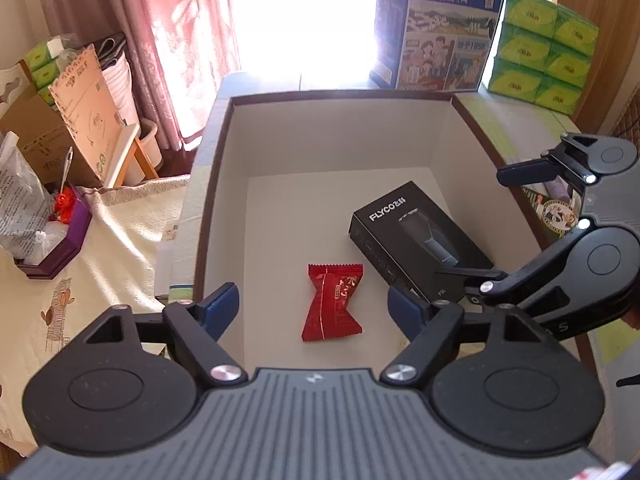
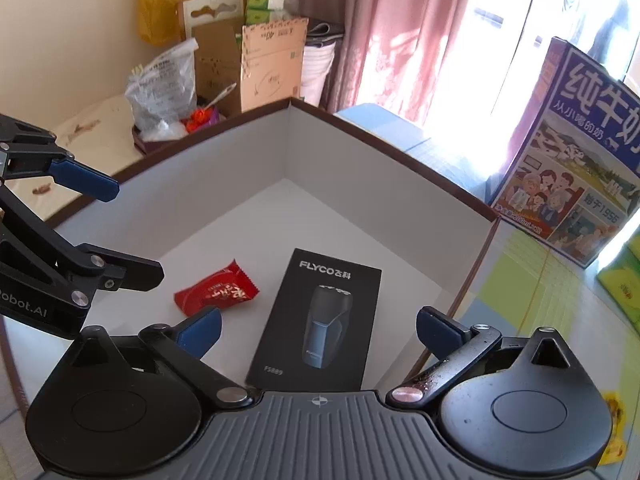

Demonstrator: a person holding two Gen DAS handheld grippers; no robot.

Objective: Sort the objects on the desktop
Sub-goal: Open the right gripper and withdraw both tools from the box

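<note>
Left wrist view shows your left gripper [image 1: 310, 306] spread above the red candy [image 1: 332, 302] at lower centre of the box [image 1: 340, 136]; your right gripper [image 2: 318, 330], spread, holds nothing over the black carton [image 2: 316, 320]. Both seem delivered; next, fetch another object.

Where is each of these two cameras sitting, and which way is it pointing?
Left wrist view: sits on the left gripper, looking down into the white box at the red candy; its own open fingers show, with the right gripper alongside.
Right wrist view: sits on the right gripper, looking down at the black shaver box; its own open fingers show, the left gripper alongside.
Shared: white box, candy, shaver box, milk carton.
</note>
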